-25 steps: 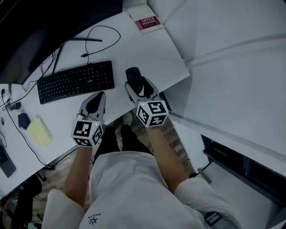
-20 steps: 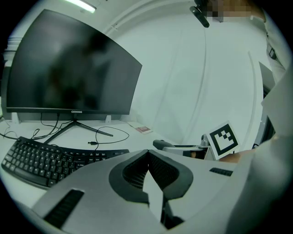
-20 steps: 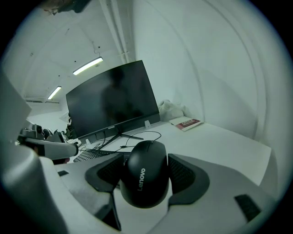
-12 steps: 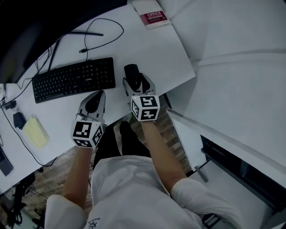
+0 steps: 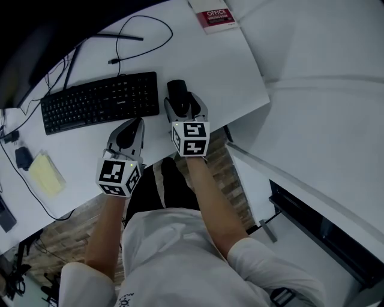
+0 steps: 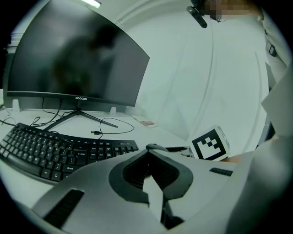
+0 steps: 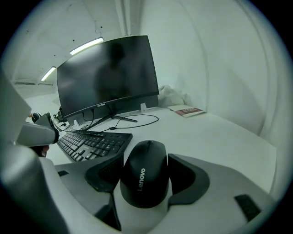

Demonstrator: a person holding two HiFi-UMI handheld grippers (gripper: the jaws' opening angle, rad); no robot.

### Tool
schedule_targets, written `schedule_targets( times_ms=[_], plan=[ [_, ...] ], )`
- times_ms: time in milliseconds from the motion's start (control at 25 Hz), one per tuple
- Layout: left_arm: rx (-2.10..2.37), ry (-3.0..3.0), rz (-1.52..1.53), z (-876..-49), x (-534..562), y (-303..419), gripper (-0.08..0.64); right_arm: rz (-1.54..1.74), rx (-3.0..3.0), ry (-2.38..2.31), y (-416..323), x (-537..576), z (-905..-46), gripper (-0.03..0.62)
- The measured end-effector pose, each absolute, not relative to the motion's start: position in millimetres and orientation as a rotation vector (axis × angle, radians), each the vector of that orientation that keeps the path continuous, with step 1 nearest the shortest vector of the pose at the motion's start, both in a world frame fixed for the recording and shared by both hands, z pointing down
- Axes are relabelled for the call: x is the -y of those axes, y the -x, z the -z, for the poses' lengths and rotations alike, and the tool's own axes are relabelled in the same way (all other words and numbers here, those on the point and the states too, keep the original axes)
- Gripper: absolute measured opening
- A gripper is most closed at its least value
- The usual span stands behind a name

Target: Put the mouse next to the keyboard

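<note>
Keyboard (image 5: 99, 102) lies at the left of the surface (image 5: 228, 66). Left gripper (image 5: 131, 133) sits at the near edge, fingers closed, empty. Mouse (image 5: 176, 91) is just right of the keyboard, clamped between the right gripper (image 5: 185, 109) fingers (contact with the surface unclear). Placement looks nearly done; release remains.

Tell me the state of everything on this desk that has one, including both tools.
mouse: clamped between the jaws of the right tool, just right of the keyboard.
right tool: shut on the mouse.
left tool: shut, nothing between its jaws.
keyboard: flat on the desk.
monitor: screen dark.
cable: plug end lying loose on the desk.
booklet: closed.
</note>
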State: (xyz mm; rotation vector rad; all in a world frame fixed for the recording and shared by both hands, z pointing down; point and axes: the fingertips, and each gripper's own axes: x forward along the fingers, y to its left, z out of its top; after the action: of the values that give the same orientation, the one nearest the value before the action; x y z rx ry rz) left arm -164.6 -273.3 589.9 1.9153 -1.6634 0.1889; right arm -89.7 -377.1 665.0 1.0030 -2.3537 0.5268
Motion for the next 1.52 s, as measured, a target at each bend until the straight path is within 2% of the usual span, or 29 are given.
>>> schedule_targets(
  times_ms=[1520],
  plan=[
    [1.647,-1.958,-0.176,-574.4,273.2,180.5,0.011,-0.463,2.161,-1.074,92.1,382.3,-683.8,0.313]
  ],
)
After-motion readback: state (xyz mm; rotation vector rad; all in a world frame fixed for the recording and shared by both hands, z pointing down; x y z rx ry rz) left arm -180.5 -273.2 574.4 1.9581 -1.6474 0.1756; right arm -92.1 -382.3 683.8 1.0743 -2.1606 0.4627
